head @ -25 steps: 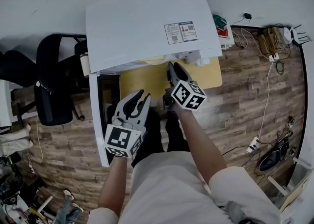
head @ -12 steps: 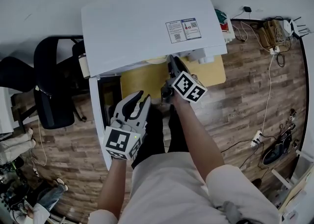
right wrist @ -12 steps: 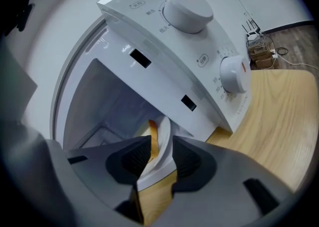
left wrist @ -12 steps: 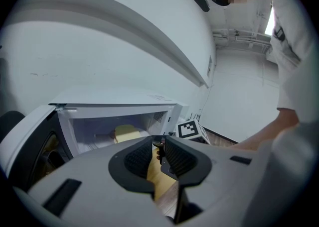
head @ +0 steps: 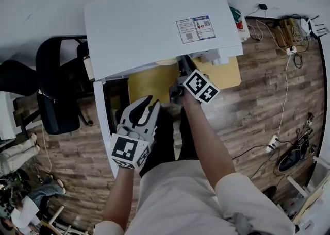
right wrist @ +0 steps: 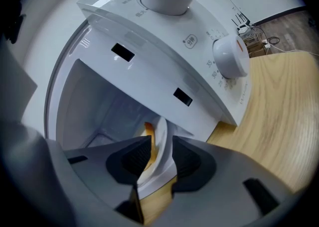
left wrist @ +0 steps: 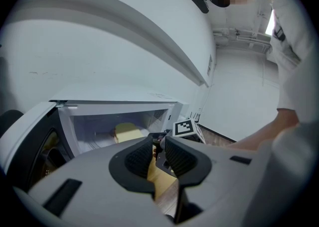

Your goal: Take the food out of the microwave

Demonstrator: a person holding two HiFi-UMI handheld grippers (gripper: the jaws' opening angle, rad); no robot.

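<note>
The white microwave [head: 154, 17] stands on a wooden table [head: 147, 82] with its door [head: 103, 126] swung open to the left. Inside lies a white plate [right wrist: 160, 144] with yellow food [right wrist: 147, 130]; the food [left wrist: 127, 132] also shows in the left gripper view. My right gripper [right wrist: 160, 155] is shut on the plate's near rim at the mouth of the cavity. From the head view its jaws [head: 182, 67] reach under the microwave's front edge. My left gripper [head: 151, 101] hangs in front of the open door with its jaws together and nothing held.
Two white dials [right wrist: 230, 56] sit on the control panel to the right of the cavity. A black office chair [head: 54, 89] stands left of the table. Cables and a power strip [head: 283, 38] lie on the wood floor at the right.
My right gripper has pushed forward toward the microwave's opening. The left gripper has stayed about where it was.
</note>
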